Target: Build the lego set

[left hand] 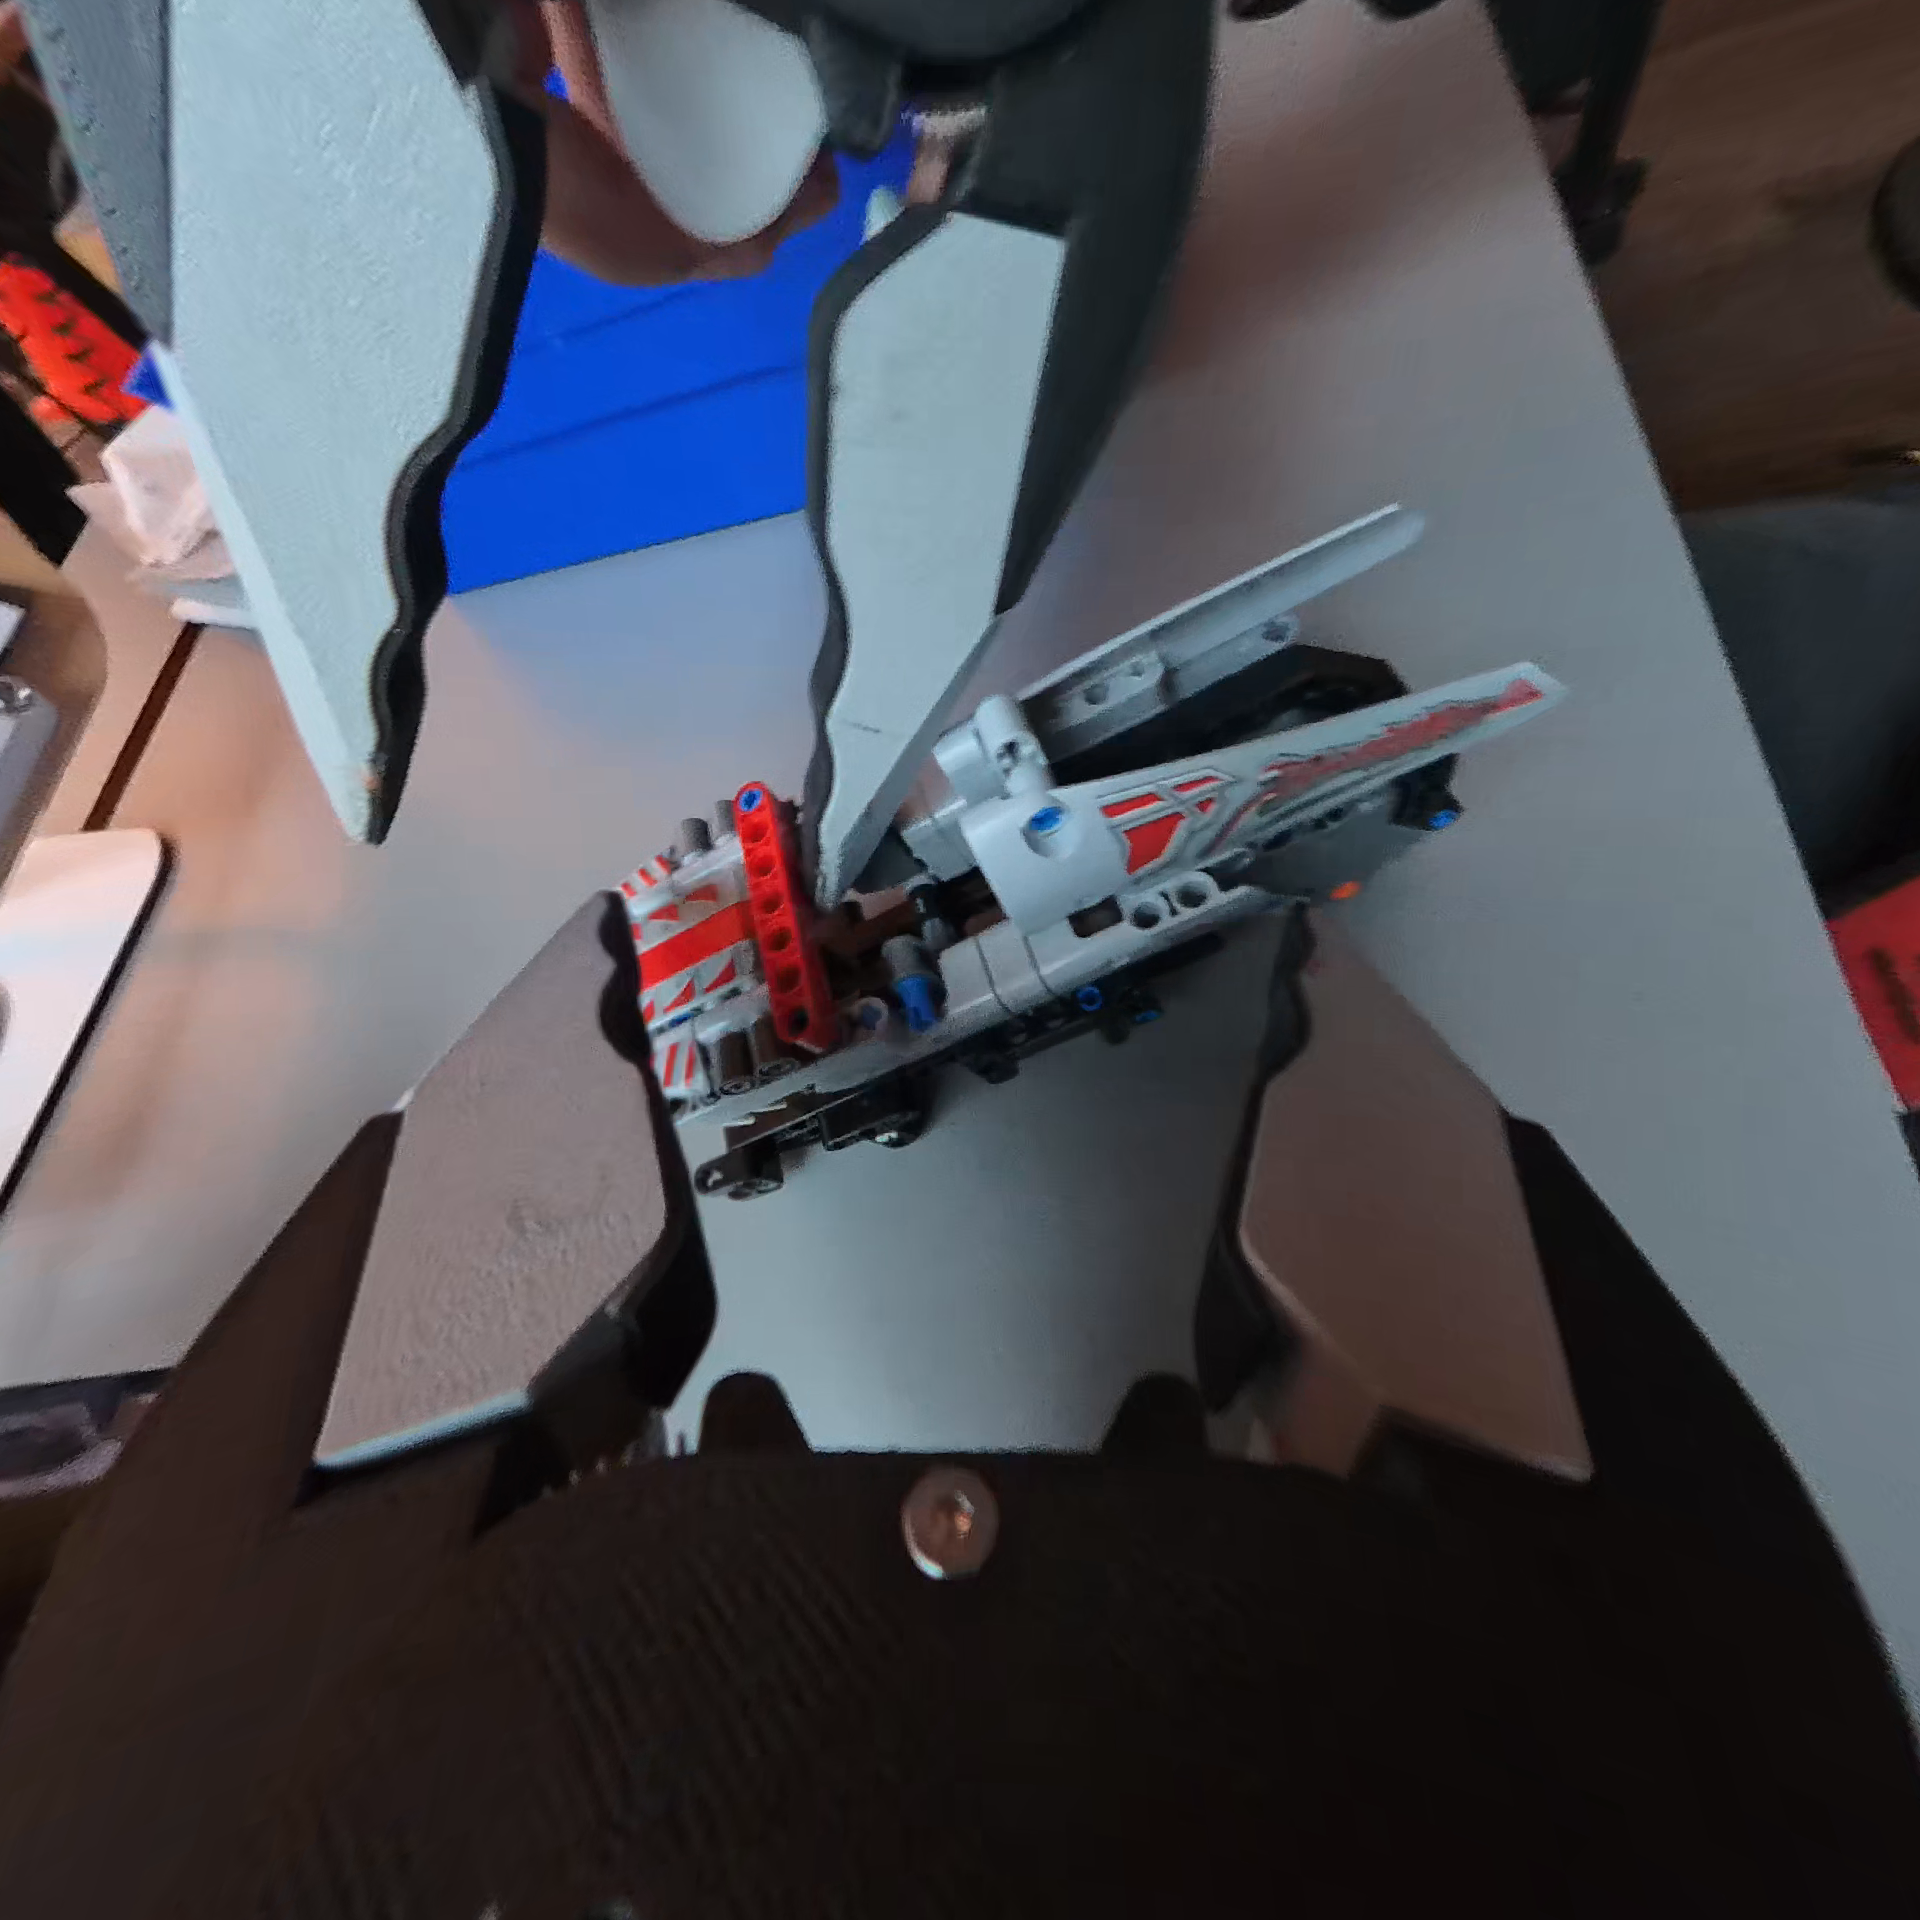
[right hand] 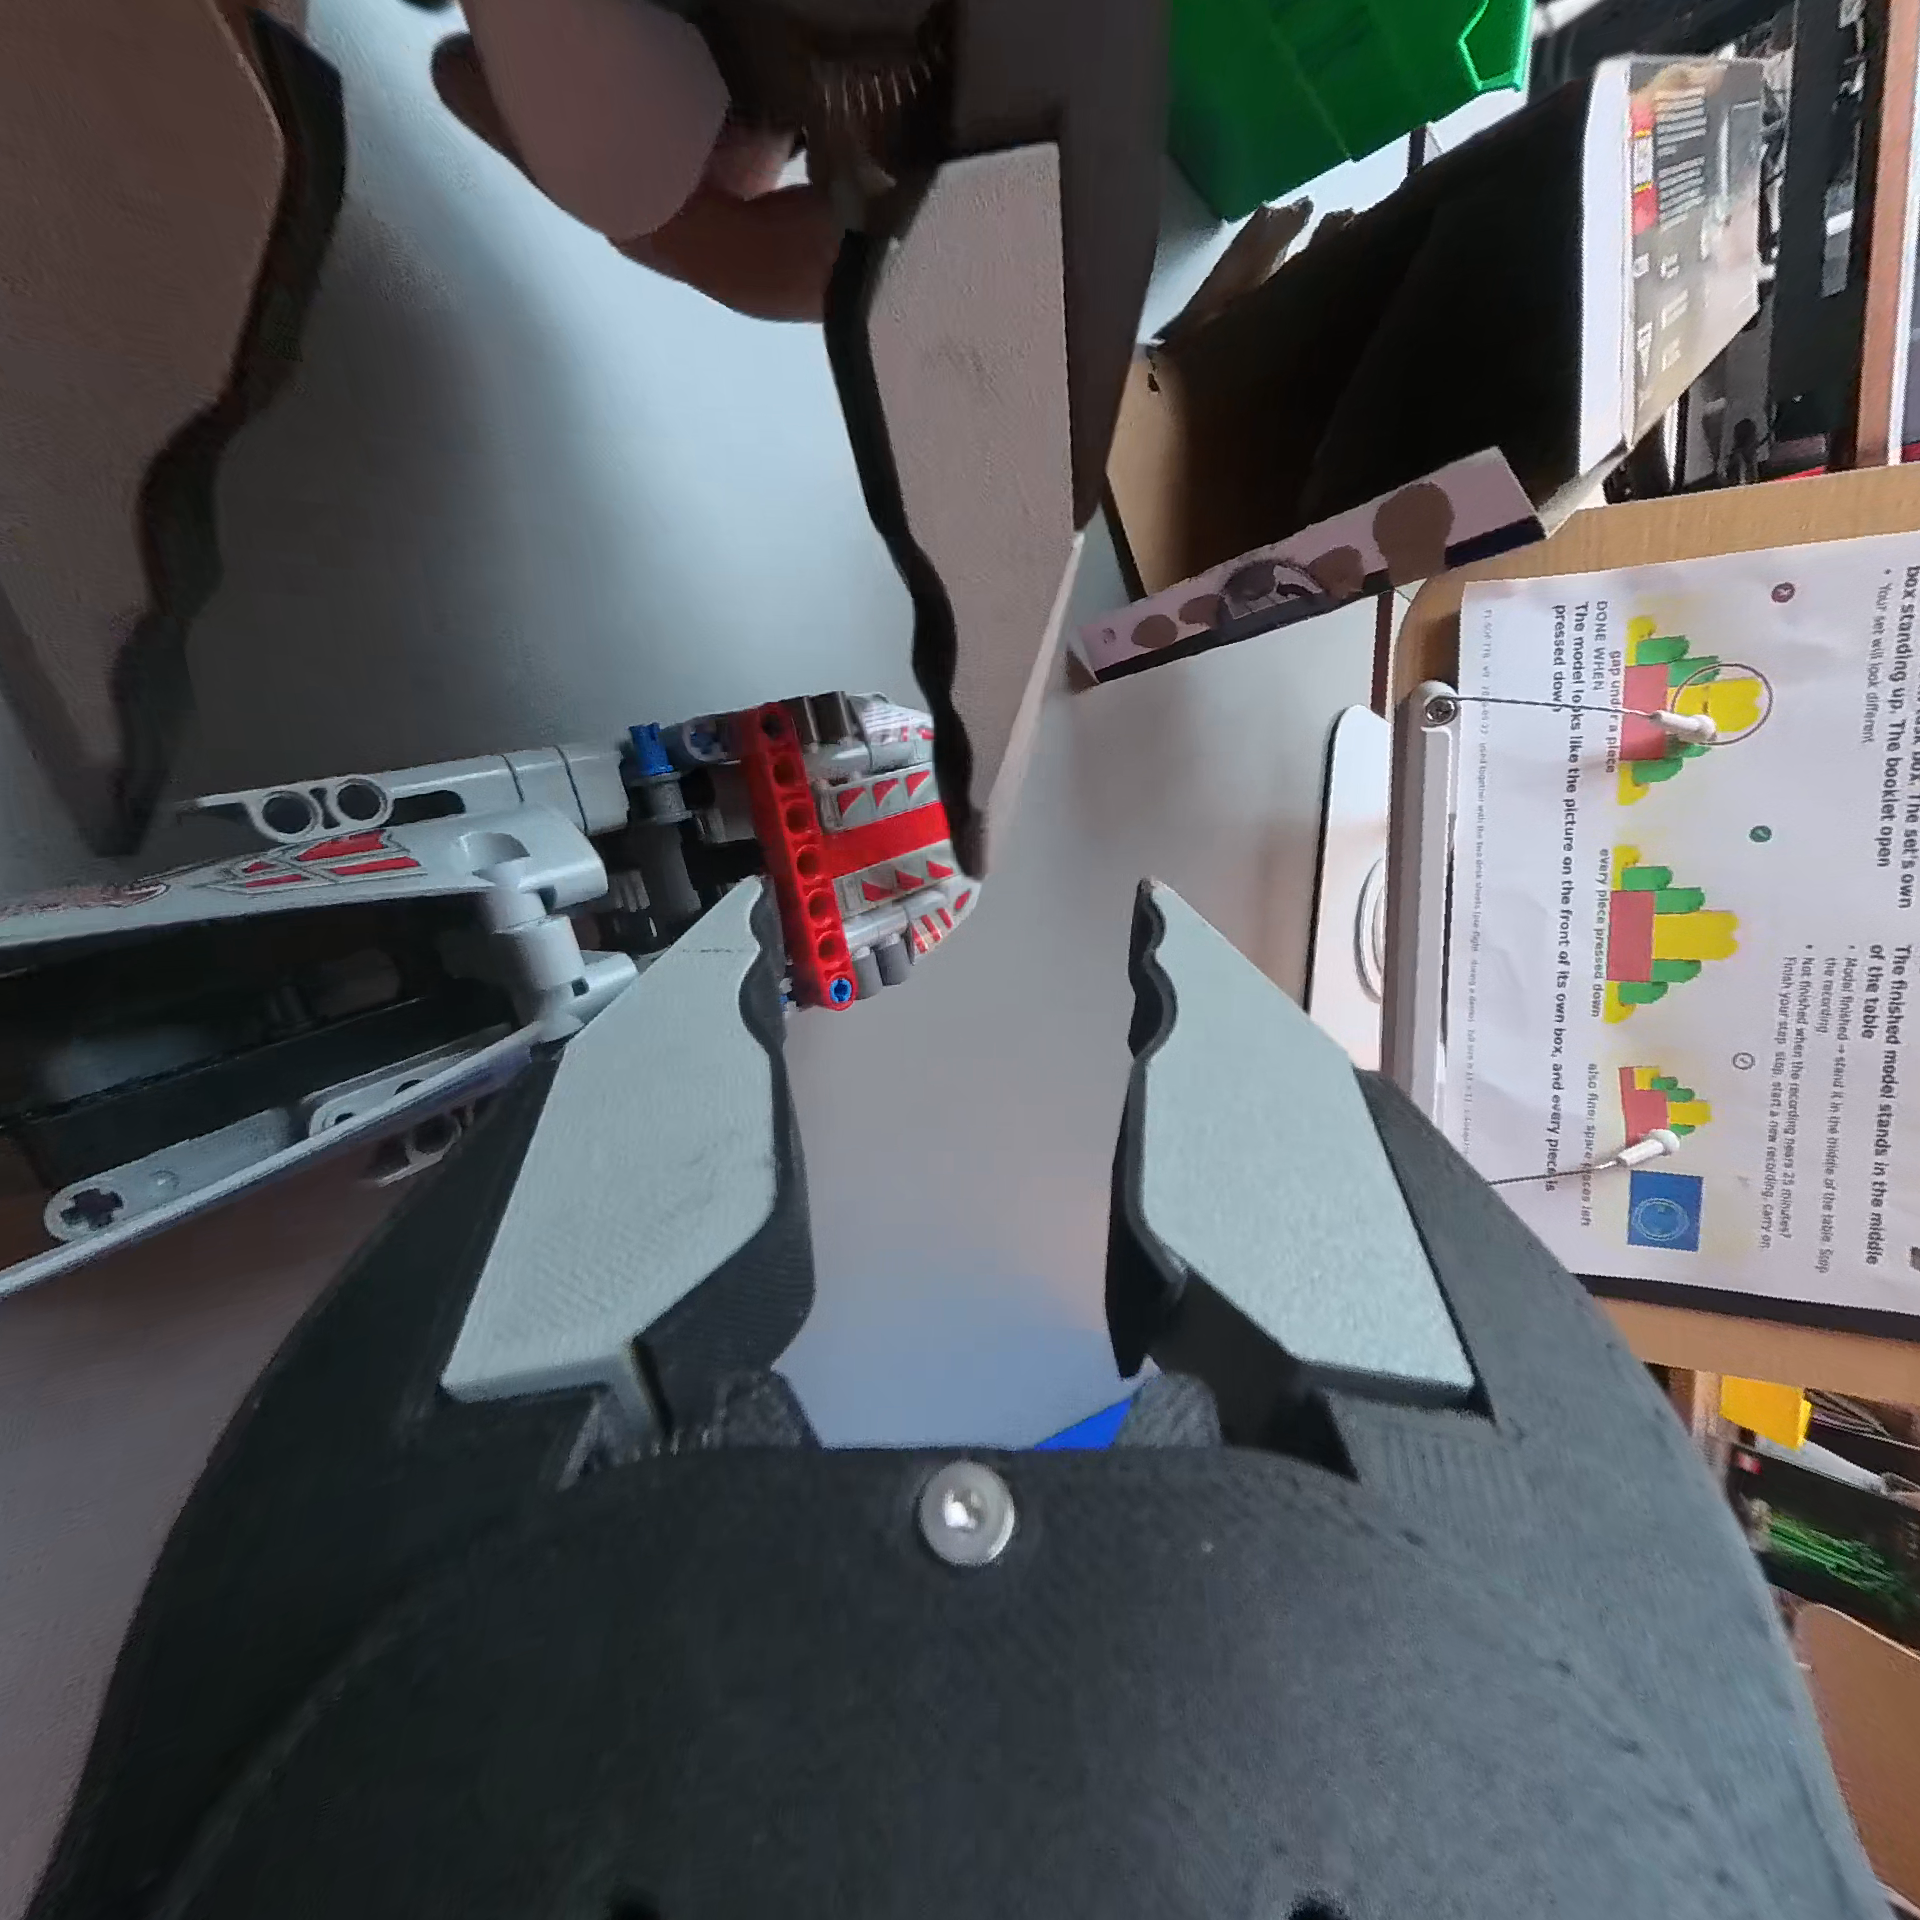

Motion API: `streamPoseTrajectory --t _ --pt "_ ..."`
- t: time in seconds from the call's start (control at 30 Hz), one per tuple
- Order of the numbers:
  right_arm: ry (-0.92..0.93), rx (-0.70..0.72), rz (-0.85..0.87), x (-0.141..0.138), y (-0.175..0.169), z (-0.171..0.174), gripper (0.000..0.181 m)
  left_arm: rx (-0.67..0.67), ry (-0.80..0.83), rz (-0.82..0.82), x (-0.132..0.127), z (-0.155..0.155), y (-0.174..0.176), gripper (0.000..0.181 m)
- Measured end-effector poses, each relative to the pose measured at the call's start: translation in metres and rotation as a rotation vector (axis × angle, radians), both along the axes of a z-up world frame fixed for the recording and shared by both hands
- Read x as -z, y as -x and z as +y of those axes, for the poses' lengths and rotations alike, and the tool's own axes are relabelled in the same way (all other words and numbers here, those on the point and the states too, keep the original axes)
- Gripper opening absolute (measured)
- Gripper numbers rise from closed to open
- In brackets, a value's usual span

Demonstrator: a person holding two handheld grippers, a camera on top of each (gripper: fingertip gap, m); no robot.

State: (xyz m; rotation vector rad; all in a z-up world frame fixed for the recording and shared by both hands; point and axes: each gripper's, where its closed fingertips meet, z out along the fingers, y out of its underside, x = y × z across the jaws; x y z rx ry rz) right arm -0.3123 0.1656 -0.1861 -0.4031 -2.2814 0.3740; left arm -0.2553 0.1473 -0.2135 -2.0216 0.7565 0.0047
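Left wrist view: left gripper (left hand: 951, 940) has its jaws wide apart, straddling the lego model (left hand: 1039, 883) without pinching it. One fingertip sits right at the striped front end, the other near the grey side.
Right wrist view: right gripper (right hand: 951, 904) is spread wide too, holding nothing. Its left finger (right hand: 665, 1101) has its tip right up against the red beam (right hand: 800, 852), looks like touching but can't swear to it.
Model: grey car-ish build with red stripes and two long wing panels, lying on the white table (left hand: 987, 1299), roughly mid-table.
Step, my guess: seating that red beam across the front, or bracing the model so it can be pressed home.
How I'd do it: left gripper closes gently on the body to steady it, right fingertip pushes the beam straight onto its blue pins, not at an angle, or the model just skids on the smooth top.
Watch out: the wing panels stick out and look easy to knock loose.
Edges: table edge runs close past the tail end in the left view, so push away from it.
Room: bare table in front of the nose, blue bin (left hand: 644, 395) behind, printed sheet (right hand: 1683, 914) and cardboard box (right hand: 1351, 343) off to the side.
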Motion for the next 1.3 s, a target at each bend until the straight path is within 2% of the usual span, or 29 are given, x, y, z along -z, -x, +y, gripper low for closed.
streamPoseTrajectory --t 0.03,0.07,0.13,0.23,0.37,0.47,0.7,0.8,0.87,0.9,0.93,1.0,1.17,1.3 --pt "0.006 -0.002 0.001 0.000 0.000 0.000 0.064 0.022 0.017 0.002 0.003 -0.003 -0.001 0.111" --pt "0.007 -0.005 0.005 0.000 0.000 0.000 0.064 0.027 0.008 0.024 0.005 -0.002 0.000 0.113" --pt "-0.003 -0.023 0.018 0.001 0.000 -0.002 0.063 0.013 -0.070 0.154 0.012 0.000 0.007 0.106" --pt "-0.024 -0.034 0.040 0.000 -0.001 -0.003 0.060 -0.026 -0.144 0.351 0.021 0.005 0.014 0.103" --pt "-0.019 -0.003 0.056 -0.002 0.000 0.000 0.064 -0.049 -0.071 0.333 0.022 0.004 0.014 0.105" --pt "-0.029 0.019 0.091 -0.004 0.001 0.001 0.071 -0.043 -0.062 0.270 0.022 0.002 0.011 0.109" --pt "-0.030 0.062 0.190 -0.006 -0.002 0.005 0.072 -0.059 -0.052 0.250 0.023 0.002 0.010 0.111" --pt "-0.073 0.012 0.257 -0.002 -0.009 -0.001 0.055 -0.053 -0.042 0.248 0.024 0.001 0.010 0.111" --pt "-0.039 -0.015 0.252 0.007 -0.015 -0.005 0.026 -0.052 -0.046 0.240 0.023 0.002 0.009 0.112" --pt "-0.023 -0.021 0.261 0.008 -0.017 -0.005 0.017 -0.054 -0.053 0.232 0.023 0.002 0.008 0.112" --pt "-0.019 -0.021 0.281 0.006 -0.016 -0.004 0.018 -0.058 -0.060 0.225 0.023 0.003 0.008 0.112" --pt "-0.020 -0.015 0.302 0.000 -0.013 -0.001 0.033 -0.064 -0.062 0.212 0.022 0.003 0.008 0.111" --pt "-0.107 -0.006 0.257 -0.007 -0.006 0.002 0.054 -0.065 -0.038 0.197 0.021 0.003 0.009 0.111" --pt "-0.117 0.005 0.338 -0.004 -0.012 0.001 0.037 -0.078 -0.044 0.190 0.021 0.004 0.007 0.111"
